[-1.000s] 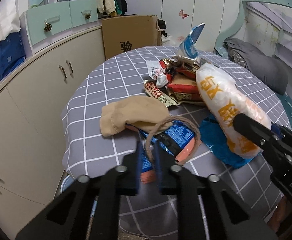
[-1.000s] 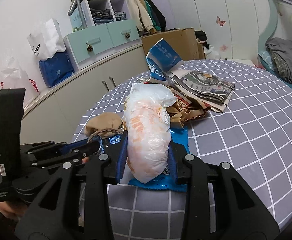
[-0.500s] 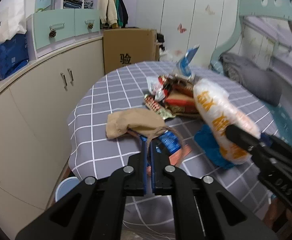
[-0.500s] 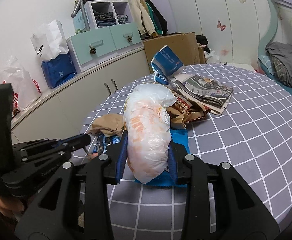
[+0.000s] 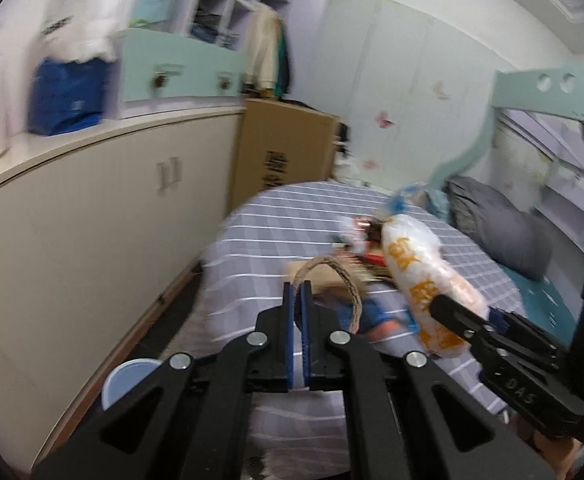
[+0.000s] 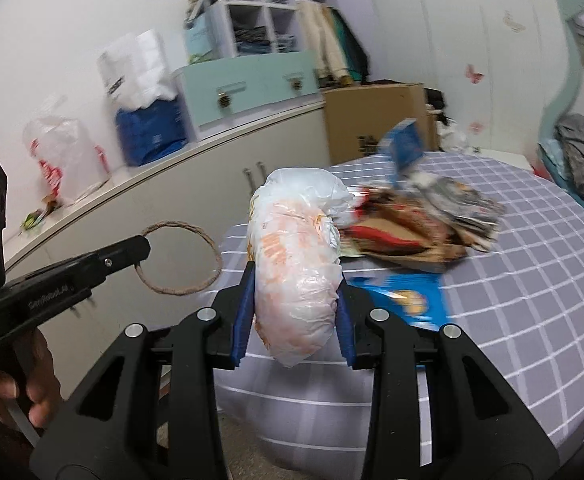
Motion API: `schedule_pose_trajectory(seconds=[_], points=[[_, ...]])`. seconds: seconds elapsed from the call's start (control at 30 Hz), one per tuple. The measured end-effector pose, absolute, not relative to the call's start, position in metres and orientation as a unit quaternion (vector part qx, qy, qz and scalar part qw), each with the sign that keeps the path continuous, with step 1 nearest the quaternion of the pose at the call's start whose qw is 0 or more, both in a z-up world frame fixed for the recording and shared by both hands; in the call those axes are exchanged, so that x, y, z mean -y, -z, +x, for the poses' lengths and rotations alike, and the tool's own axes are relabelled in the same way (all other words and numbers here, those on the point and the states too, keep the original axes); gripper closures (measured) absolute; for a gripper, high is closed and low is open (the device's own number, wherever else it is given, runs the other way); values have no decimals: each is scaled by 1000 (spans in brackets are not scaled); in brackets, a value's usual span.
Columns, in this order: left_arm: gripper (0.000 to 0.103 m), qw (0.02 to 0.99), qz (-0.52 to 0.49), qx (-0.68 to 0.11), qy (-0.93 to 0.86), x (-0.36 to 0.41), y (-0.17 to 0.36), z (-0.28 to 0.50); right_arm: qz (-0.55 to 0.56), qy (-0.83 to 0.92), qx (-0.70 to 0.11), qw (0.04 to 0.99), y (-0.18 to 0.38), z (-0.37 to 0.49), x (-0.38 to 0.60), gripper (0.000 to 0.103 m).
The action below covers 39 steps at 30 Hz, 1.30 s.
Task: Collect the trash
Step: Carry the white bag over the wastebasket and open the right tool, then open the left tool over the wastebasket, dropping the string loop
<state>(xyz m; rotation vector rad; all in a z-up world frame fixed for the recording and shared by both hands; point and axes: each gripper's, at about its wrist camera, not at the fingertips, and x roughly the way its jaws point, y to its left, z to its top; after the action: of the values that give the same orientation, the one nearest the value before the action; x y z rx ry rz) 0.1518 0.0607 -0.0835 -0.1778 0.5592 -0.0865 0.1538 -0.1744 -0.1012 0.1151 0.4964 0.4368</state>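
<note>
1. The left gripper (image 5: 297, 300) had its fingers (image 5: 289, 320) closed almost fully on a loop of brown twine (image 5: 342, 276); in the right wrist view this loop (image 6: 180, 258) hung free in the air from the tip of the left gripper (image 6: 142, 250), beside the edge of the counter.
2. The right gripper (image 6: 294, 304) had its fingers (image 6: 244, 312) partly open and pressed on both sides of a white plastic bag with orange print (image 6: 296, 264), which stood up between them, lifted off the counter.
3. In the left wrist view the same bag (image 5: 428, 276) was seen at the right, held by the right gripper (image 5: 448, 312).
4. The counter (image 6: 532, 264), round and covered with a grey checked cloth, carried a pile of wrappers and papers (image 6: 420, 224) behind the bag.
5. A blue snack packet (image 6: 408, 300) lay flat on the cloth just beside the right finger.
6. A hand (image 6: 24, 380) held the handle of the left gripper at the lower left.
7. A cardboard box (image 6: 376, 120) stood behind the counter, next to the long cabinet (image 5: 92, 220).
</note>
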Motion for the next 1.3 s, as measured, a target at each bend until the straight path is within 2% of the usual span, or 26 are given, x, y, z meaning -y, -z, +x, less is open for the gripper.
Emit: schedule_pose_trajectory(seconds=[0.2, 0.33, 0.73, 0.77, 0.83, 0.87, 0.9, 1.07, 1.3], points=[[100, 945, -109, -305, -50, -132, 109, 144, 11, -288, -265, 920, 114, 153, 86, 68], [100, 926, -111, -341, -115, -182, 144, 148, -11, -333, -292, 896, 136, 159, 26, 68], [100, 860, -149, -440, -212, -286, 264, 173, -61, -372, -413, 829, 265, 218, -112, 66], [100, 856, -151, -444, -217, -291, 270, 175, -56, -373, -420, 825, 275, 226, -120, 64], [100, 851, -154, -449, -224, -302, 281, 179, -43, -372, -430, 822, 292, 239, -130, 49], [100, 848, -152, -453, -229, -305, 286, 179, -40, -370, -434, 821, 301, 246, -136, 38], [100, 846, -151, -456, -232, -307, 291, 181, -39, -364, -436, 822, 310, 252, -141, 36], [100, 840, -147, -468, -233, -307, 307, 190, -25, -340, -470, 814, 336, 268, -150, 34], [100, 837, -143, -481, -220, -304, 328, 206, -49, -319, -459, 828, 339, 263, -140, 31]])
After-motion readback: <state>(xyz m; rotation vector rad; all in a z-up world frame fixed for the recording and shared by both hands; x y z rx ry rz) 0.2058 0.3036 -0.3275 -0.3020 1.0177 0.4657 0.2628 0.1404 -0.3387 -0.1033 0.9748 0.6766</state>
